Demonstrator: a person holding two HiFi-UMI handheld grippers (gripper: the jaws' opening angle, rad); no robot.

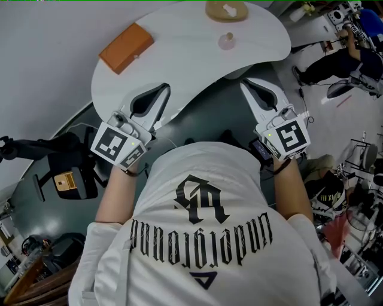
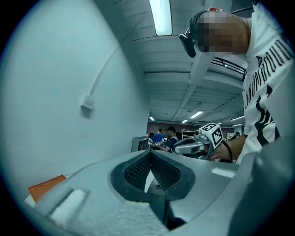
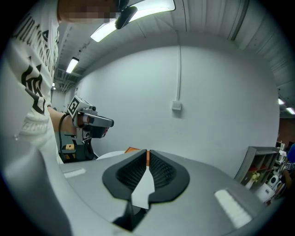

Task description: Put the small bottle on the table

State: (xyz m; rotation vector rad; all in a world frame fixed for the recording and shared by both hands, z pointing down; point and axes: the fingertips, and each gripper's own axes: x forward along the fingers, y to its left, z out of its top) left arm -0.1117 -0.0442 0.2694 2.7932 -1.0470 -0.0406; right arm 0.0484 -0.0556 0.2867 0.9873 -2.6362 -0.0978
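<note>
2 grippers show in the head view, 1 in each of the person's hands, both at the near edge of a white curved table [image 1: 179, 66]. The left gripper [image 1: 163, 89] points up and to the right, with its tip over the tabletop. The right gripper [image 1: 245, 84] points up and to the left, at the table's inward curve. The small bottle [image 1: 226, 40] stands on the far part of the table, well apart from both grippers and near a tan round dish [image 1: 226, 10] at the far rim. An orange block [image 1: 126, 48] lies on the table's left part. A white T-shirt [image 1: 203, 239] with black print fills the bottom of the view, and a seated person [image 1: 335, 60] is at the upper right.

In the left gripper view, the left gripper's ribbed pads meet at their tips, with nothing between them. The orange block shows low at the left. A small wall box [image 2: 87, 102] with a cable sits on the pale wall, under a ceiling lamp [image 2: 160, 16]. The right gripper shows beyond the jaws, and several people [image 2: 166, 137] stand far behind it.

In the right gripper view, the right gripper's jaws are together at the tips and hold nothing. Only a thin orange sliver of the block shows past them. The left gripper hangs at the left.
</note>
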